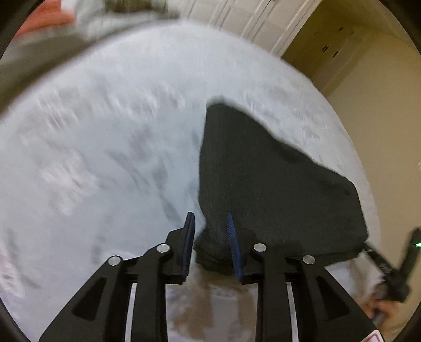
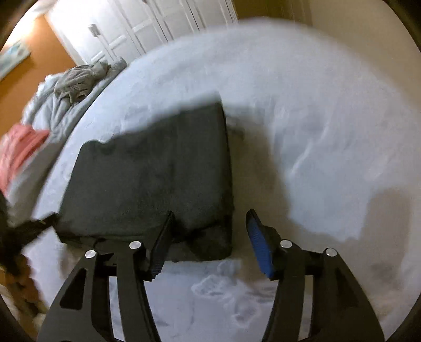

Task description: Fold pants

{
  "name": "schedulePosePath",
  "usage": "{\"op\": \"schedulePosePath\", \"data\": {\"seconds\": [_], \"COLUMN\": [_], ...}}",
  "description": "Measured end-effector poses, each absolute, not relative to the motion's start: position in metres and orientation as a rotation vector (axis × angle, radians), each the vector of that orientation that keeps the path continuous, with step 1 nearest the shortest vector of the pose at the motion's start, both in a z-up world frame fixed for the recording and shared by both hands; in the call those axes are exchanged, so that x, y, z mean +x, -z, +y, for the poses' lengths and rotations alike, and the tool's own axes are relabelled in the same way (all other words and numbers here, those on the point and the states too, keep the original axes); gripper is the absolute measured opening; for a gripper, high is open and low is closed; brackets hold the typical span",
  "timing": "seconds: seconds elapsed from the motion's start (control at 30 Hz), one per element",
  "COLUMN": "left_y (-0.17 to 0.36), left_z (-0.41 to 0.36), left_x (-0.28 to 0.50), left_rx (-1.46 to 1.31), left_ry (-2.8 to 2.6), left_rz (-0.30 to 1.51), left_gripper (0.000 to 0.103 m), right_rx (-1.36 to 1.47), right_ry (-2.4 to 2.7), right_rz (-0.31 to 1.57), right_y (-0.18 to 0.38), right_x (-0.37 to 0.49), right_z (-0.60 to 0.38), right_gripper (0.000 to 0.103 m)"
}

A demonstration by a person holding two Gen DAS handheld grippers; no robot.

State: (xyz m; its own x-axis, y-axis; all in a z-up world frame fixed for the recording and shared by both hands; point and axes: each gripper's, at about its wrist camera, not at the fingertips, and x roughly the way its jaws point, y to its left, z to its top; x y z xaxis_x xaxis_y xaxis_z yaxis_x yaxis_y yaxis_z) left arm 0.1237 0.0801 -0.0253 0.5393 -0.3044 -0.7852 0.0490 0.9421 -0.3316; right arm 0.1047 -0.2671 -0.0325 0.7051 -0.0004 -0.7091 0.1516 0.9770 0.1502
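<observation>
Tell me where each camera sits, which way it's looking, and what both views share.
Left wrist: on the left gripper, looking down along its fingers at the dark pants bunched between them on the pale bedcover; the right gripper shows at the edge.
Right wrist: on the right gripper, open over the pants' near corner.
Shared: pants, bedcover, white doors.

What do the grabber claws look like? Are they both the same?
Yes, they match. The left gripper and the right gripper are each made of flat black bars joined with round silver pins. Each has two fingers with ridged blue pads on the inner sides. In the left view, the other gripper's black handle carries a tiny green light.
</observation>
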Motion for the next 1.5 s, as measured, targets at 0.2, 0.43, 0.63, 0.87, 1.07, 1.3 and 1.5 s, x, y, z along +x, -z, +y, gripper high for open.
{"op": "schedulePosePath", "data": {"seconds": [0.2, 0.43, 0.63, 0.87, 1.07, 1.3, 1.5], "left_y": [-0.002, 0.037, 0.043, 0.036, 0.026, 0.040, 0.027], "left_z": [0.051, 0.026, 0.026, 0.026, 0.049, 0.055, 0.061], "left_x": [0.110, 0.139, 0.146, 0.138, 0.126, 0.127, 0.130], "left_rx": [-0.154, -0.096, -0.093, -0.059, -0.112, -0.103, -0.155], "left_ry": [0.222, 0.168, 0.148, 0.139, 0.119, 0.125, 0.158], "left_rz": [0.852, 0.956, 0.997, 0.977, 0.979, 1.042, 1.021], "left_gripper": [0.026, 0.028, 0.028, 0.031, 0.050, 0.050, 0.050], "right_rx": [0.121, 0.061, 0.255, 0.352, 0.094, 0.066, 0.087], "right_ry": [-0.047, 0.094, -0.033, 0.030, -0.224, -0.069, -0.084], "right_rz": [0.706, 0.908, 0.824, 0.873, 0.900, 1.039, 0.916], "right_y": [-0.001, 0.046, 0.018, 0.038, 0.015, 0.068, 0.026], "right_x": [0.133, 0.224, 0.217, 0.246, 0.249, 0.342, 0.276], "right_z": [-0.240, -0.253, -0.266, -0.274, -0.155, -0.121, -0.174], "right_gripper": [0.002, 0.000, 0.002, 0.000, 0.002, 0.000, 0.002]}}
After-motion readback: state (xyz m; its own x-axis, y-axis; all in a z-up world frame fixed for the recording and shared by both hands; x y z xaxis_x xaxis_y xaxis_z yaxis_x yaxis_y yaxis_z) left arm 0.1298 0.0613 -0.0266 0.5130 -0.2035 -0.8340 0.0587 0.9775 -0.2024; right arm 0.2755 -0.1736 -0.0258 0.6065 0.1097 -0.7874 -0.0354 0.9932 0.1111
